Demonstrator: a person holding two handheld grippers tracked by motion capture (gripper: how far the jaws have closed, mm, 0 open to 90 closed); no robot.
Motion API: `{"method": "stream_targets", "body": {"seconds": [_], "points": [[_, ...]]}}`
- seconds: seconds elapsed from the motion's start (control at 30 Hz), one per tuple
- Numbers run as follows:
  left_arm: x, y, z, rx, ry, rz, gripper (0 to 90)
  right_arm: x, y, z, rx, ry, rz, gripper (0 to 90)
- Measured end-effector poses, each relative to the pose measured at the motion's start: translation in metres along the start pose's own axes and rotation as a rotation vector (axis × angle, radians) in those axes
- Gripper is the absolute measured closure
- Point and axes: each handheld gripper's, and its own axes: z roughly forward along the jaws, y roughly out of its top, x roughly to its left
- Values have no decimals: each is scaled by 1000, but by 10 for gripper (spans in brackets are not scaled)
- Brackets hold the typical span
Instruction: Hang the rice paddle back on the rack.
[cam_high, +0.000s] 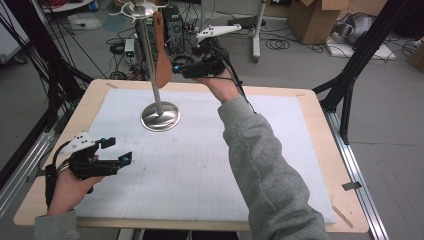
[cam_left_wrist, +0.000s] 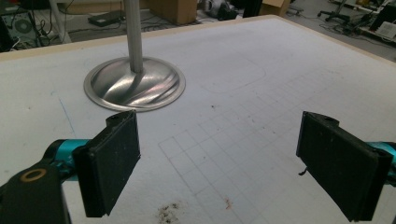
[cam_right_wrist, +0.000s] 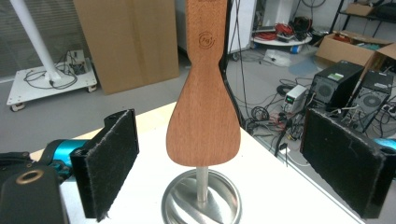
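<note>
One flat brown wooden spatula (cam_right_wrist: 204, 116) hangs vertical on the steel stand (cam_high: 160, 116), dead ahead btwn wide-open jaws of right gripper (cam_high: 176, 69), untouched; left gripper (cam_high: 120, 150) far off, jaws wide, empty.

Grey sleeves (cam_high: 270, 165) – black grippers w/ teal joints, fuzzy black pads (cam_right_wrist: 109, 161), grey plate (cam_high: 80, 141) nearest the steel stand (cam_high: 160, 116).

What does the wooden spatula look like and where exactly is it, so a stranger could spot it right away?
On the white mat covering the table, a metal stand rises from a round shiny base near the far edge. The wooden spatula hangs from its top, blade down, beside the pole. It is the one reddish-brown wooden piece, flat and paddle-shaped, with a round stamp on its handle.
</note>
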Motion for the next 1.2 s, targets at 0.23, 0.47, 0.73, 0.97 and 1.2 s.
{"method": "stream_targets", "body": {"seconds": [0.23,0.47,0.73,0.97,1.2], "points": [[1,-1,1,-1,2,-3,138,-3,-12,-14,-21,11,4,106],[-3,0,5,-30,-19,-13,137,-5,-23,-28,-32,39,2,106],[-6,0,8,-45,-26,-17,126,-4,-36,-43,-45,43,-20,106],[-5,1,8,-50,-40,-23,120,-4,-49,-50,-73,47,-44,106],[-6,3,6,-82,-12,-22,97,-8,-72,-55,-64,39,5,106]]}}
